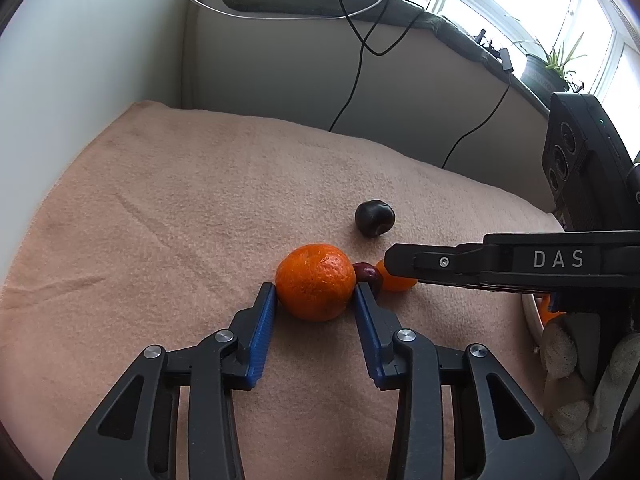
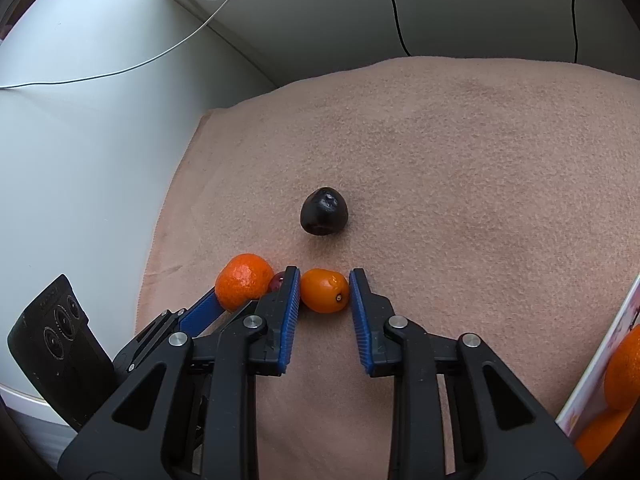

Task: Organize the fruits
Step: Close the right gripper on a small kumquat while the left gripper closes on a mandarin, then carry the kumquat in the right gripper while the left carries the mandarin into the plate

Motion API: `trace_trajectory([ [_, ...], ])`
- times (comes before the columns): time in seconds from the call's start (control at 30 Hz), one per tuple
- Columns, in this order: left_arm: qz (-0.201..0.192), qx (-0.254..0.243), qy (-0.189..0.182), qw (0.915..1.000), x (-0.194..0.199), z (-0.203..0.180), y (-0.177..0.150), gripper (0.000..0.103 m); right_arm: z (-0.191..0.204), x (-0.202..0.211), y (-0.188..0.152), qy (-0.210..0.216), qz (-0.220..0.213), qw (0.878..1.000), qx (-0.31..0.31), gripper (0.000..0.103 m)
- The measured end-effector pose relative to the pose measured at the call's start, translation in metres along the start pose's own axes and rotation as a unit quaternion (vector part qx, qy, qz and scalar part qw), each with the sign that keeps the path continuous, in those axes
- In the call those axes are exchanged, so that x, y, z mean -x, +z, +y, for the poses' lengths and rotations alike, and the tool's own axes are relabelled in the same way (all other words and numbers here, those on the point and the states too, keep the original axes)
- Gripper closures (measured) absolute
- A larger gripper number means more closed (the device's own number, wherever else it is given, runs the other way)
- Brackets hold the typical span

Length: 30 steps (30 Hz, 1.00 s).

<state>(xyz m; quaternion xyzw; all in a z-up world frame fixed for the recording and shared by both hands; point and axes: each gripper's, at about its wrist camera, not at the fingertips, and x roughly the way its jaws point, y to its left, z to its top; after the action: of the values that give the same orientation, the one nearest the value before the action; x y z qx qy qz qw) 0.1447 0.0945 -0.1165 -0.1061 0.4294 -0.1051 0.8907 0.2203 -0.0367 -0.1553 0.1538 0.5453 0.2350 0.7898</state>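
Note:
A mandarin [image 1: 315, 281] lies on the pink cloth [image 1: 180, 208] between the blue pads of my left gripper [image 1: 315, 294], which close on its sides. A small kumquat [image 2: 325, 290] lies between the pads of my right gripper [image 2: 325, 286], which touch it on both sides. A dark red cherry [image 1: 367, 273] sits between the two orange fruits, mostly hidden. A dark plum [image 1: 375, 218] lies alone farther back; it also shows in the right wrist view [image 2: 324, 216]. The mandarin also shows in the right wrist view [image 2: 244, 286], and the kumquat in the left wrist view [image 1: 396, 282].
A plate [image 2: 596, 376] holding orange fruit [image 2: 624, 368] sits at the right edge. Grey walls with hanging cables [image 1: 352, 80] border the cloth at the back and left. A window sill with plants [image 1: 556, 64] is far right.

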Motion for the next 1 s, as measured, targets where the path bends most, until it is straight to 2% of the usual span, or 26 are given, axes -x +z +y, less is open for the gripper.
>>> trace_trajectory([
  [0.47, -0.02, -0.004, -0.003, 0.9998, 0.016, -0.005, -0.006, 0.066, -0.003, 0.023, -0.006, 0.005, -0.015, 1.0, 0.004, 0.077],
  [1.0, -0.045, -0.016, -0.017, 0.9987, 0.047, -0.028, -0.013, 0.066, -0.008, 0.073, -0.024, 0.023, -0.05, 0.998, 0.013, 0.077],
])
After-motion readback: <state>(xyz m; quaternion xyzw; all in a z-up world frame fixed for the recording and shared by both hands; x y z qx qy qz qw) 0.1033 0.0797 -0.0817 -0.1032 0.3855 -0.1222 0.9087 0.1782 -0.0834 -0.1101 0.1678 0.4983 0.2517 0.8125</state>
